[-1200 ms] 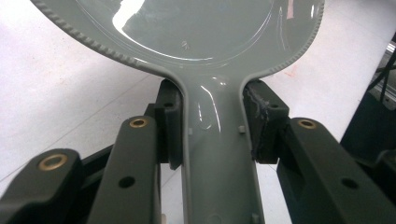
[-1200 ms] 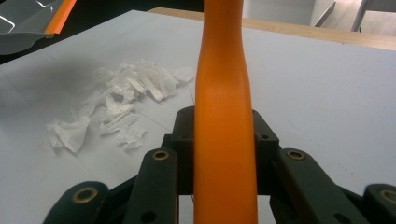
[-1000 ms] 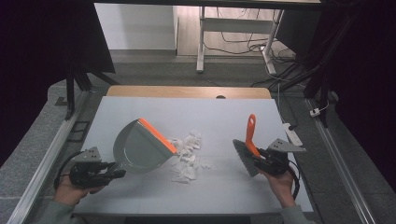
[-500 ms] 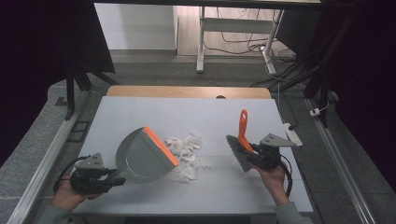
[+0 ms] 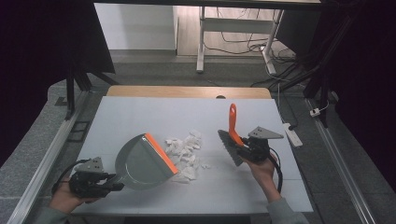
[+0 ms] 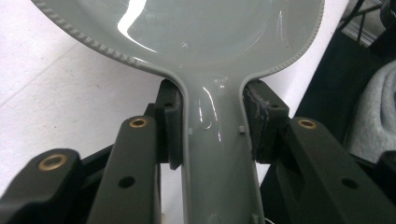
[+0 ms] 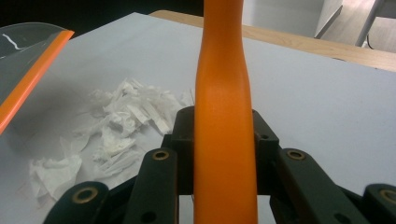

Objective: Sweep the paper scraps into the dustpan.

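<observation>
While overhead hides it, left tongs [image 6: 210,135] clamp the dustpan [image 6: 205,28] (handle).

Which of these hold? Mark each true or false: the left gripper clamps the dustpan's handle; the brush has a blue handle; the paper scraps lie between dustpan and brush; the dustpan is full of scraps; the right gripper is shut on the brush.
1. The left gripper clamps the handle of the dustpan: true.
2. The brush has a blue handle: false, it is orange.
3. The paper scraps lie between dustpan and brush: true.
4. The dustpan is full of scraps: false, they lie on the table at its orange lip.
5. The right gripper is shut on the brush: true.
</observation>
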Available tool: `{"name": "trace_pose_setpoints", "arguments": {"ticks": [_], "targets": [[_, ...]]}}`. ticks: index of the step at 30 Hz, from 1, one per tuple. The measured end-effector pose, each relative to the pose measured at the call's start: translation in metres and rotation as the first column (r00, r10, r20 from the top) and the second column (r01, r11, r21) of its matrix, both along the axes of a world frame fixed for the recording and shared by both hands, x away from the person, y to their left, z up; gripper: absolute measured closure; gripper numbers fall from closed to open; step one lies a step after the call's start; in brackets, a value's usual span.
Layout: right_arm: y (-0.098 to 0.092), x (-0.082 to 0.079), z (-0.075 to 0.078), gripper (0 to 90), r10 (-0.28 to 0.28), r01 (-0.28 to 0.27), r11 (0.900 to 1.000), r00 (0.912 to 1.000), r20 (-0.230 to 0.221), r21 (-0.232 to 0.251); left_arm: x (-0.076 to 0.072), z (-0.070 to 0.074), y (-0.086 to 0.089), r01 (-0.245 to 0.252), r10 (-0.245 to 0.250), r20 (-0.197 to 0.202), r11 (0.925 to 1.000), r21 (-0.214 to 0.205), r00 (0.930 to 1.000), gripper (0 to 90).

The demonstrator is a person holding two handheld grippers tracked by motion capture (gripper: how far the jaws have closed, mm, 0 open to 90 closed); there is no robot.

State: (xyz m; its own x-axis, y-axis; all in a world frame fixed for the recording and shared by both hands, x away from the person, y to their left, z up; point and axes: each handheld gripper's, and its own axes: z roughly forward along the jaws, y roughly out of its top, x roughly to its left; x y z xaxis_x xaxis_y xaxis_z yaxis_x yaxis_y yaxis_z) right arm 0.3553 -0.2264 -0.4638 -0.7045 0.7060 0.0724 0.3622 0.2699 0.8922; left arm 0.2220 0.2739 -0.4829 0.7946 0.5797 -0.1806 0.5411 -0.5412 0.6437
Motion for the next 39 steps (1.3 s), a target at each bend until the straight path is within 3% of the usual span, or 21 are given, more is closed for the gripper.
{"name": "trace_pose_setpoints", "arguments": {"ticks": [10,22,39], "targets": [[0.014,0.012,0.001,69.9,0.005,-0.005,0.9995,1.0,-0.002,-0.031,-0.002,-0.005,0.003,0.057,-0.055,-0.041,0.9979,0.031,0.9976,61.3],[0.037,0.033,0.0,69.9,0.005,-0.005,0.9985,0.9999,-0.014,-0.055,0.001,-0.018,0.01,0.04,-0.033,-0.104,0.9968,0.07,0.9941,61.2],[0.063,0.062,0.008,69.9,0.007,-0.008,0.9968,0.9998,-0.018,-0.079,0.007,-0.025,0.008,0.03,-0.02,-0.146,0.9974,0.066,0.9891,61.2]]}}
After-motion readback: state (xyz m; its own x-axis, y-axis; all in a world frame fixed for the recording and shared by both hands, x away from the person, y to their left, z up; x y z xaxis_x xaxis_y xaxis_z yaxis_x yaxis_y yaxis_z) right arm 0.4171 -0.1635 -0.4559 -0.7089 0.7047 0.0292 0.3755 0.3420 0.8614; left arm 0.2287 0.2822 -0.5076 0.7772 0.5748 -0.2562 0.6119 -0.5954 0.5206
